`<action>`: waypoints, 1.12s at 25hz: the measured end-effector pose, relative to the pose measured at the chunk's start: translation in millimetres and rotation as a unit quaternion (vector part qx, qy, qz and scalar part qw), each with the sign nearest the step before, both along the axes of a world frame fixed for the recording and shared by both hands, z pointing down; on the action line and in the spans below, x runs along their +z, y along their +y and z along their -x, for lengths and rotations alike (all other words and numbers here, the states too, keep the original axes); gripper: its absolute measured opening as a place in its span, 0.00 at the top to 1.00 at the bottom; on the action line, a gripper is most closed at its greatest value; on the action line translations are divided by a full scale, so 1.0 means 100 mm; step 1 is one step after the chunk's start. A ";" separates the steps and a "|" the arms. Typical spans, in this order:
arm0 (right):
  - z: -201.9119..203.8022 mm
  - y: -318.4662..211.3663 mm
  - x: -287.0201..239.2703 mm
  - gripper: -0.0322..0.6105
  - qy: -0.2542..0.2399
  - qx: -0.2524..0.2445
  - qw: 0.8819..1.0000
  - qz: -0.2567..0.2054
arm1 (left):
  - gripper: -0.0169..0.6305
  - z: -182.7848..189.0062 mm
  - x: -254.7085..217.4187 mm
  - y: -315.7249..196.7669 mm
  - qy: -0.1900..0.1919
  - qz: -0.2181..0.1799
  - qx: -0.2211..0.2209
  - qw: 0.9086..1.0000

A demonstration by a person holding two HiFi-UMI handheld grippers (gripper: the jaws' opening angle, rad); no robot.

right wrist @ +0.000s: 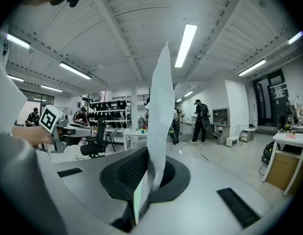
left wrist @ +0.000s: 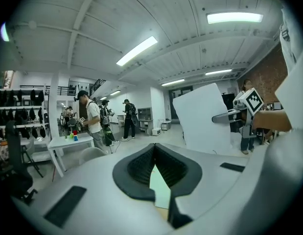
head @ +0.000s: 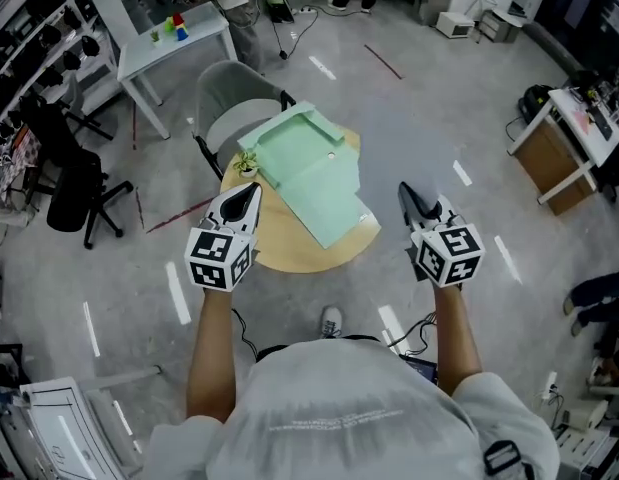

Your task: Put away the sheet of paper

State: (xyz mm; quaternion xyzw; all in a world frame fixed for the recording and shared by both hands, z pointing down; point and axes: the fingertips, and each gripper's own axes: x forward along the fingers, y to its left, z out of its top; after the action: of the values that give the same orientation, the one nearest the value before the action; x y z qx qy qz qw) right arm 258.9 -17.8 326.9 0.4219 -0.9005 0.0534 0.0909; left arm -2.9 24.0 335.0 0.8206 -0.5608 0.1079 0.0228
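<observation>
Sheet of paper (right wrist: 160,106) upright, edge-on in right tool (right wrist: 151,174)

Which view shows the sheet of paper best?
Left gripper view: the sheet of paper shows its broad white face, held by the right gripper. The right gripper view shows it edge-on between the jaws. Head view: not discernible.

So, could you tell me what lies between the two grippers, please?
In the head view, the near end of the green folder on the round table lies between the left gripper and the right gripper.
</observation>
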 end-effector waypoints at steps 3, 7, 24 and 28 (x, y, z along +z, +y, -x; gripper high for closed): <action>-0.08 -0.24 0.05 0.91 -0.009 -0.004 1.000 0.010 | 0.95 -0.07 0.03 -0.17 -0.003 0.001 -0.005 1.000; -0.08 -0.46 0.16 0.91 -0.017 -0.015 0.999 0.026 | 0.95 -0.08 0.14 -0.39 -0.026 0.013 -0.011 1.000; 0.37 -1.17 0.99 0.90 -0.132 0.035 0.974 0.183 | 0.95 0.35 0.54 -1.33 -0.015 0.056 0.010 0.998; 0.50 -1.42 1.20 0.90 -0.185 0.074 0.955 0.220 | 0.95 0.62 0.69 -1.63 -0.012 0.073 0.020 0.997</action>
State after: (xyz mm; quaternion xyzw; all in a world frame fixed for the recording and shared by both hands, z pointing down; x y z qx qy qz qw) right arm 209.0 -159.7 446.9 0.4400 -0.8335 0.3340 0.0088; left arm -64.9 -139.0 404.4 0.8266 -0.5349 0.1589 0.0738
